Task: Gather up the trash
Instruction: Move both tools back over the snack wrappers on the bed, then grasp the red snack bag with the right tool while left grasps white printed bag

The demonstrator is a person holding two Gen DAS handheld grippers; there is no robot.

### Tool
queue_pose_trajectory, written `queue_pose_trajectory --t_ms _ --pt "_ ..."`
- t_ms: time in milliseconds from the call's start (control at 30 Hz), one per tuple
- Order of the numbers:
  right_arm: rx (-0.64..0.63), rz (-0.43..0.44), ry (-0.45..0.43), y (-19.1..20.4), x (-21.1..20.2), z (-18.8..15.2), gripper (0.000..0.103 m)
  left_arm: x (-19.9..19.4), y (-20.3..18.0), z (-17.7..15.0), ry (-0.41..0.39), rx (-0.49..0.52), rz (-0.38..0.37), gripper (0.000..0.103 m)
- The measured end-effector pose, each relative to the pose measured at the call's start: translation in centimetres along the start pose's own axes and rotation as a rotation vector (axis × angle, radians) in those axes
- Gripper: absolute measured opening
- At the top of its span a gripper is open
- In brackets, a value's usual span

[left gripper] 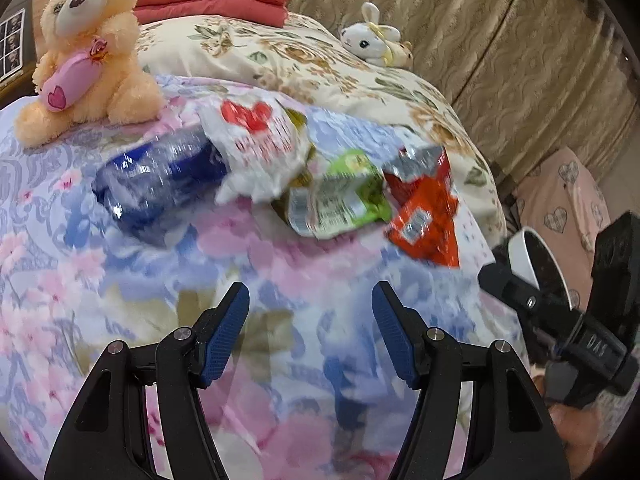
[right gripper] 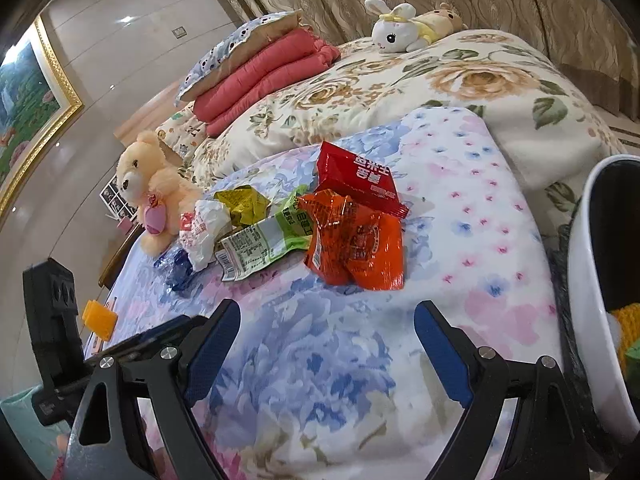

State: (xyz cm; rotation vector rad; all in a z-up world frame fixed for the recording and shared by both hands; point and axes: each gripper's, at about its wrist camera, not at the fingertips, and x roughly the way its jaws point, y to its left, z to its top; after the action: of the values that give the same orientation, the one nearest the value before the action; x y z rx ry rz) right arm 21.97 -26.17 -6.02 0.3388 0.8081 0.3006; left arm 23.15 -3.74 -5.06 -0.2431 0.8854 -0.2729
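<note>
Presumably gathered for binning, wrappers [right gripper: 352,236] lie heaped on the bed [right gripper: 460,208]. Both claws, left gripper [left gripper: 311,330] and right gripper [right gripper: 327,354], gape empty, approaching.

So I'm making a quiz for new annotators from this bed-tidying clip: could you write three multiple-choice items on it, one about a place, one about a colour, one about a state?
1. Where does the teddy bear sit?
A. on the flowered bedspread, beside the wrappers
B. inside the white bin
C. on the stacked red cushions

2. What colour is the crumpled wrapper nearest the right gripper?
A. purple
B. orange-red
C. black

3. How do the fingers of the left gripper stand?
A. shut on the blue bottle
B. shut on the green wrapper
C. apart, with nothing between them

Answers: 1 A, the bear sits on the spread left of the trash pile. 2 B, the closest packet is shiny orange-red. 3 C, only bedspread shows between the blue pads.
</note>
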Motion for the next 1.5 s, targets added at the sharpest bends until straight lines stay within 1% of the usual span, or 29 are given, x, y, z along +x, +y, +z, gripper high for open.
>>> queue_pose_trajectory --t_ms 267,467,633,733,767,800,833,867,900,933,1000,1067,1133,1167,1333,1500 --pt "0.015 0.003 -0.006 -0.2 1.7 1.5 0.090 0.7 1.0 2.9 -0.039 -0.041 0.005 0.068" --pt "0.034 -0.001 0.001 -0.7 3.3 2.4 0.090 1.6 1.6 3.9 -0.045 -0.075 -0.011 0.068" --pt "0.050 -0.006 0.009 -1.0 4.2 2.6 0.089 1.8 2.1 4.6 -0.067 -0.107 -0.018 0.068" --pt "0.051 -0.012 0.006 -1.0 4.5 2.6 0.084 2.0 2.4 5.1 -0.075 -0.127 -0.029 0.068" --pt "0.049 -0.017 0.005 -1.0 4.5 2.6 0.077 2.0 2.5 5.1 -0.079 -0.130 -0.029 0.068" --pt "0.047 -0.022 0.006 -0.9 4.6 2.5 0.066 2.0 2.5 5.2 -0.085 -0.132 -0.027 0.065" --pt "0.049 -0.024 0.009 -1.0 4.6 2.5 0.060 2.1 2.5 5.2 -0.089 -0.129 -0.019 0.060" --pt "0.052 -0.027 0.016 -1.1 4.8 2.5 0.051 2.2 2.5 5.3 -0.086 -0.124 -0.012 0.050" --pt "0.054 -0.027 0.017 -1.2 4.8 2.4 0.049 2.4 2.5 5.2 -0.081 -0.121 -0.008 0.036" --pt "0.056 -0.027 0.012 -1.3 4.7 2.3 0.047 2.5 2.6 5.1 -0.074 -0.118 -0.007 0.029" --pt "0.056 -0.028 0.002 -1.4 4.4 2.3 0.037 2.6 2.7 4.9 -0.069 -0.113 -0.005 0.014" --pt "0.056 -0.022 -0.001 -1.4 4.1 2.2 0.032 2.3 2.8 4.6 -0.079 -0.104 0.003 0.012" --pt "0.054 -0.014 -0.002 -1.4 3.8 2.1 0.030 1.8 2.8 4.3 -0.090 -0.095 0.005 0.010" --pt "0.052 -0.010 -0.003 -1.3 3.5 1.9 0.029 1.5 2.6 4.1 -0.096 -0.086 0.005 0.002" --pt "0.046 0.014 -0.015 -0.9 2.1 1.4 0.028 0.0 2.0 3.0 -0.108 -0.062 -0.001 0.002" --pt "0.042 0.028 -0.028 -0.9 0.4 0.9 0.028 -1.5 1.1 1.4 -0.110 -0.037 -0.024 0.002"
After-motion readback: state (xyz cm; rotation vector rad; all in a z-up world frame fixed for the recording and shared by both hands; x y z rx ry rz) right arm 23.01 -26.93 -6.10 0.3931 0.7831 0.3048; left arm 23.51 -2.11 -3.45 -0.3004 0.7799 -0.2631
